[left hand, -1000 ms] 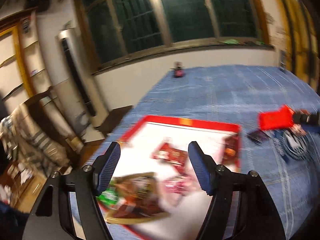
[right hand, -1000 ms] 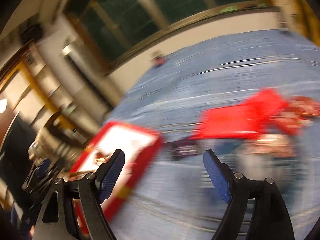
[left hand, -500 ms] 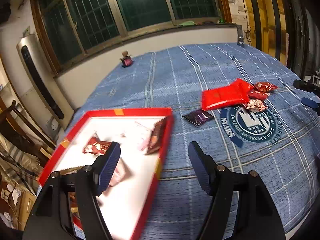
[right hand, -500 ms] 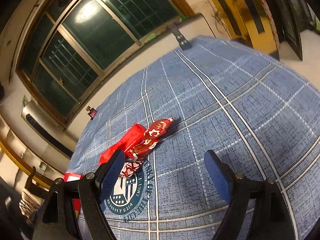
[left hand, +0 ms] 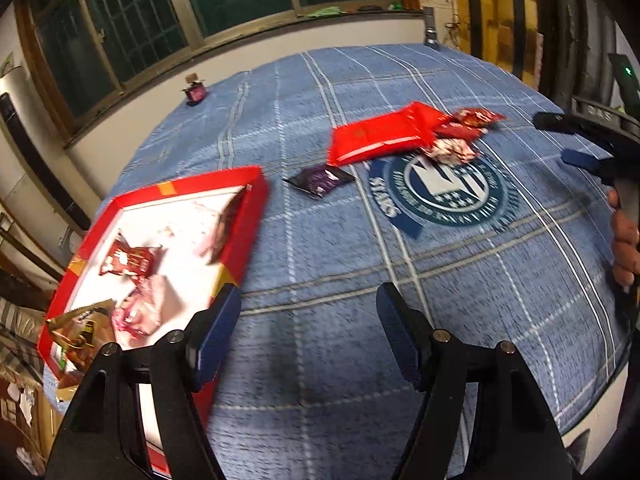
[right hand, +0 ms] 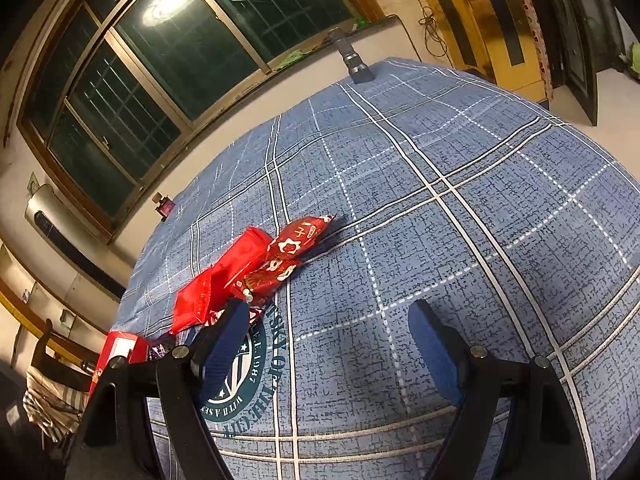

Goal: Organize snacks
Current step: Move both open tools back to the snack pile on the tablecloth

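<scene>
Now, left gripper: our left gripper (left hand: 308, 326) hangs with jaws apart and nothing between them, over bare blue plaid cloth (left hand: 460, 280); a second ago it looked down into the tray.
Right gripper: our right gripper (right hand: 326, 342) is likewise spread and empty; it has swung away from the tray side towards the loose pile.
Red tray: the red-rimmed tray (left hand: 256, 200) now lies just left of our left finger, several packets already inside.
Loose snacks: a large red pouch (left hand: 380, 136), small red-and-white packets (right hand: 298, 240) touching it, and a dark purple packet (left hand: 320, 179) lie well apart from the tray.
Meaning: we judge one drop-off finished and another pickup beginning.
</scene>
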{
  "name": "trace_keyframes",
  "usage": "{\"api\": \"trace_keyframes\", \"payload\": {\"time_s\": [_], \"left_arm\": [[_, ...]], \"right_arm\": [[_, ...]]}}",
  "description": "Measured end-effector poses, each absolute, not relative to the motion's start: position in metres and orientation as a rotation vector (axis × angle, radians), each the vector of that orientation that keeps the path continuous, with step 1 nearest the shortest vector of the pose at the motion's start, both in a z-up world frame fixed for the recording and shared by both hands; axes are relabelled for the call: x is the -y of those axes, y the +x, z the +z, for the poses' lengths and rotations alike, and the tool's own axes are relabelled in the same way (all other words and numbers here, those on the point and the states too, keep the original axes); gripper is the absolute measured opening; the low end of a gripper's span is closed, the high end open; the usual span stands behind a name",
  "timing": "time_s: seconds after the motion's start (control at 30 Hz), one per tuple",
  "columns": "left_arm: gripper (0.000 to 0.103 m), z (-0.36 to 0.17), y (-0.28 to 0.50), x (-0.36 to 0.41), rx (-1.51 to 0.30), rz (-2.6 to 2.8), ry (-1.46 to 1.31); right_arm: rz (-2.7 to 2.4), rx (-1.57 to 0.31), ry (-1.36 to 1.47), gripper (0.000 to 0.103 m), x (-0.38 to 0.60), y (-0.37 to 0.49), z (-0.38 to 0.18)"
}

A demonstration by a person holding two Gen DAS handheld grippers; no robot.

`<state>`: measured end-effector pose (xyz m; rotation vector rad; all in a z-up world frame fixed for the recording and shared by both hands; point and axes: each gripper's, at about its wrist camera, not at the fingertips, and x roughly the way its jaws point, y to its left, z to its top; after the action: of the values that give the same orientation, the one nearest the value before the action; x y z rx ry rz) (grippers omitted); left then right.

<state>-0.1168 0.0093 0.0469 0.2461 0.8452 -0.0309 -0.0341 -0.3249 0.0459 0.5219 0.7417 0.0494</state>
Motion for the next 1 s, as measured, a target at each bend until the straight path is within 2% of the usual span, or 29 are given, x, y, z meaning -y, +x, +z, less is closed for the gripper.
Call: {"api": "trace_keyframes", "payload": {"time_s": [0.43,0.57,0.73,0.83,1.0], "left_arm": [[0.070,0.047,-0.113,-0.014,-0.889,-0.113,0.212],[0.070,0.070,-0.088,-0.028,-0.861,-0.165,0.213],[0.070,0.084,-0.054,-0.042,-0.862,-0.217,0.241],[0.070,0.085,-0.042,-0.049,-0.873,-0.228,0.246],[0.070,0.083,-0.026,-0.062,-0.913,-0.217,0.200]], "right_arm": [[0.107,-0.755,0.520,0.082,0.313,-0.033,0.049],[0.160,-0.821,0.430,0.078,0.280,-0.016,0.057],[0.151,-0.897,0.218,0.077,0.225,0.019,0.054],[0.134,-0.919,0.117,0.071,0.202,0.034,0.046],[0.138,-0.912,0.059,0.072,0.195,0.052,0.031]]}}
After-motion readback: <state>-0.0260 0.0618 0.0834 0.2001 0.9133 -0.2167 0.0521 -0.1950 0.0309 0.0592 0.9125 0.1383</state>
